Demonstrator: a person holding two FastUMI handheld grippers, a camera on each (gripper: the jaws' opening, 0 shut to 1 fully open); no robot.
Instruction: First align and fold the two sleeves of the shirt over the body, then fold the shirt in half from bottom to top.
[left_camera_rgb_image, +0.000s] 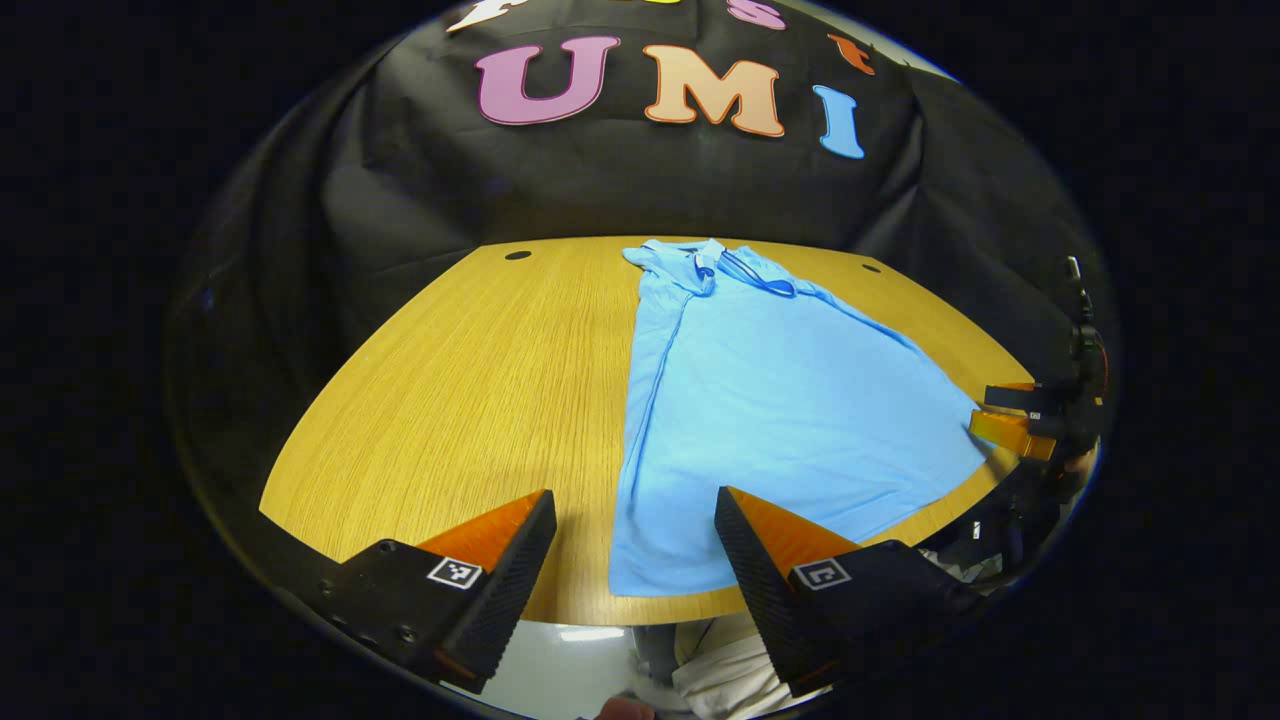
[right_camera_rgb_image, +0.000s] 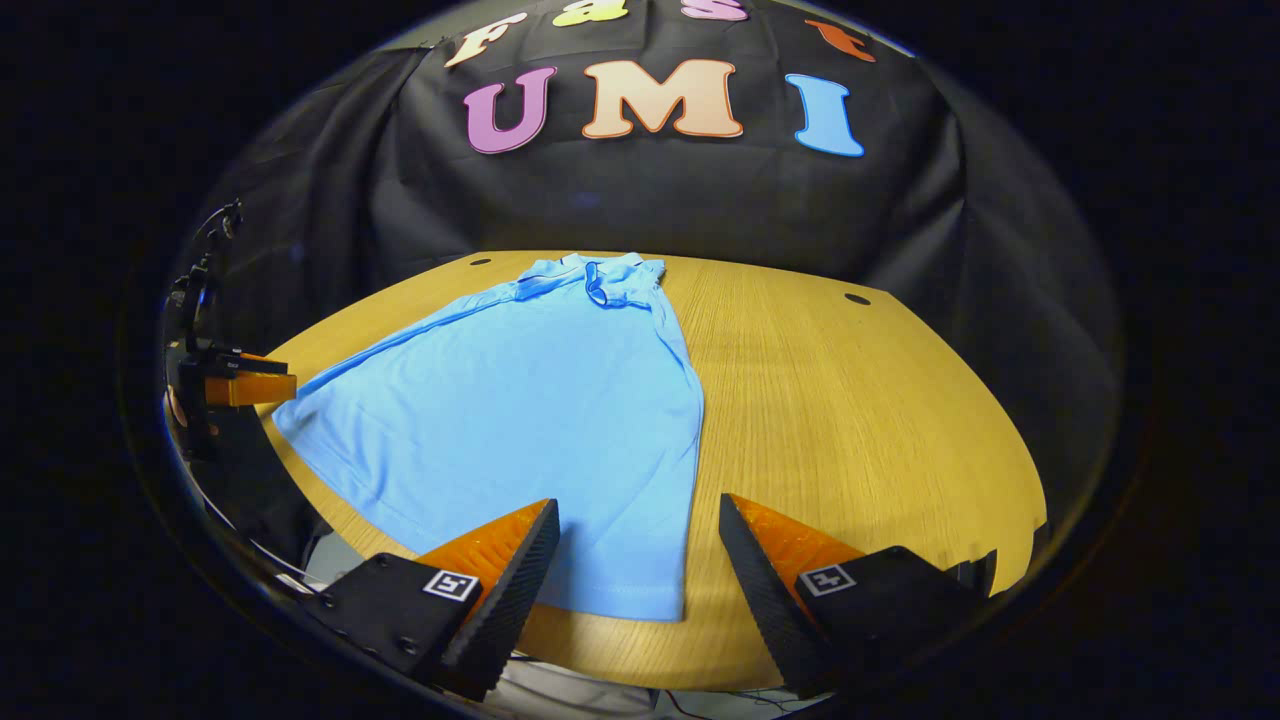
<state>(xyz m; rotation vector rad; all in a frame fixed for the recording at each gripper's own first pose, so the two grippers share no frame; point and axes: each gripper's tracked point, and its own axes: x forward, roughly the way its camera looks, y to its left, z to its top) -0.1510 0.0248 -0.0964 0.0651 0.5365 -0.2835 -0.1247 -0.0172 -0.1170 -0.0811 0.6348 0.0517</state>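
A light blue polo shirt (left_camera_rgb_image: 770, 400) lies flat on the wooden table (left_camera_rgb_image: 470, 390), collar at the far side, hem at the near edge, both sleeves folded in over the body. My left gripper (left_camera_rgb_image: 635, 515) hovers open above the hem's left corner, with nothing between its fingers. In the right gripper view the same shirt (right_camera_rgb_image: 520, 410) lies left of centre, and my right gripper (right_camera_rgb_image: 638, 520) stands open over the hem's right corner, holding nothing. The right gripper (left_camera_rgb_image: 1020, 415) also appears at the far right of the left gripper view, the left gripper (right_camera_rgb_image: 245, 385) at the far left of the right gripper view.
Bare wood of the table (right_camera_rgb_image: 860, 420) stretches either side of the shirt. Small dark holes (left_camera_rgb_image: 518, 256) mark the table's far corners. Light clothing of a person (left_camera_rgb_image: 725, 670) is visible below the near table edge.
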